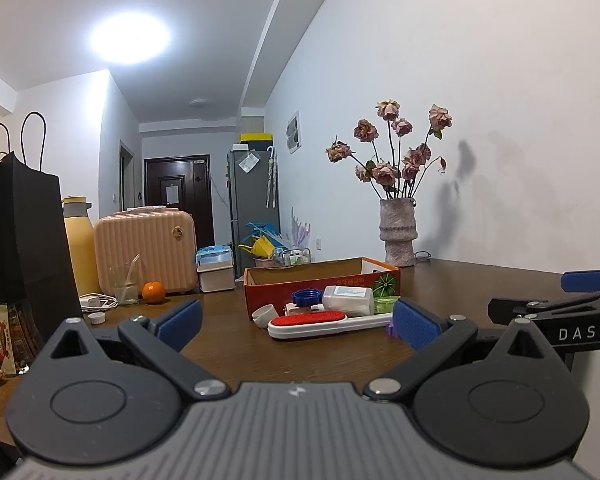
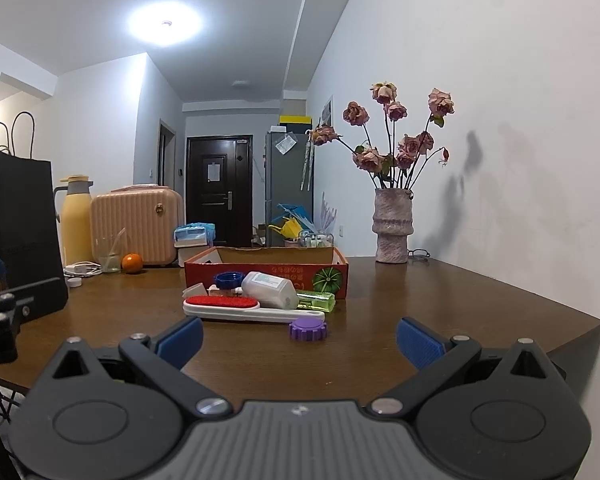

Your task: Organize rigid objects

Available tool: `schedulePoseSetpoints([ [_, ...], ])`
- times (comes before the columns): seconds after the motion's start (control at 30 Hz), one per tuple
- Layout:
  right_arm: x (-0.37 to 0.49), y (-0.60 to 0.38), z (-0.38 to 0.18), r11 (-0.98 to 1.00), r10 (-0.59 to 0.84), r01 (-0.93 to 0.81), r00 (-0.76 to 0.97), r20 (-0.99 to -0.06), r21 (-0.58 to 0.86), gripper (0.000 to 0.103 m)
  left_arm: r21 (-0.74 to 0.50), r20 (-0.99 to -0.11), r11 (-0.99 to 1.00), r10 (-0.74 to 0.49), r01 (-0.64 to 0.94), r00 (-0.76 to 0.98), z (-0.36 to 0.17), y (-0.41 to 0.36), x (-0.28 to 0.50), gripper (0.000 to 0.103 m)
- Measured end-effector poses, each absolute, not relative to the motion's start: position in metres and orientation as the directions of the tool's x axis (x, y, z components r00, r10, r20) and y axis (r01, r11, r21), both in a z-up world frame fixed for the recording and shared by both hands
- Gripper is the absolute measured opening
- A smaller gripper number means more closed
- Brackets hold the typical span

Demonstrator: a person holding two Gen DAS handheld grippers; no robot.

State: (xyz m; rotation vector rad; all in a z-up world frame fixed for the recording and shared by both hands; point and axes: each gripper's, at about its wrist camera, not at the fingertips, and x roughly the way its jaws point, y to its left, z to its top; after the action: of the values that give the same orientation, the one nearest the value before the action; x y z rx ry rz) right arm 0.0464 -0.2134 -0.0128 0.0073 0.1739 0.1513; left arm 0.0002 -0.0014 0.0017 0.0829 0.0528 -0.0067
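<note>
Both the left gripper [image 1: 296, 326] and the right gripper [image 2: 299, 338] hang released over the near side of the desk [image 2: 460, 300], blue pads spread wide and grasping nothing. Beyond them, mid-desk, a small heap lies against the near wall of the red cardboard box [image 2: 266, 266]: a white lint brush [image 2: 252, 310] with a red pad, a white bottle [image 2: 270, 288] on its side, a blue cap [image 2: 228, 279] and a green lighter [image 2: 318, 301]. A purple cap [image 2: 307, 329] (nearest the right gripper) sits just this side of the brush handle.

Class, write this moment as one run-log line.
left gripper: open, empty | right gripper: open, empty | lint brush, white bottle, purple cap: on table before cardboard box | phase: pre-grasp
</note>
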Motion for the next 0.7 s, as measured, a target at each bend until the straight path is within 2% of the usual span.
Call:
schedulePoseSetpoints([
  [0.7,0.0454,-0.2124,-0.0139,0.99,0.144,-0.144,0.975,-0.169,0.014,0.103,0.076,-0.059,0.997,0.0,0.004,0.998,0.0006,-0.0015,0.0011,0.103],
])
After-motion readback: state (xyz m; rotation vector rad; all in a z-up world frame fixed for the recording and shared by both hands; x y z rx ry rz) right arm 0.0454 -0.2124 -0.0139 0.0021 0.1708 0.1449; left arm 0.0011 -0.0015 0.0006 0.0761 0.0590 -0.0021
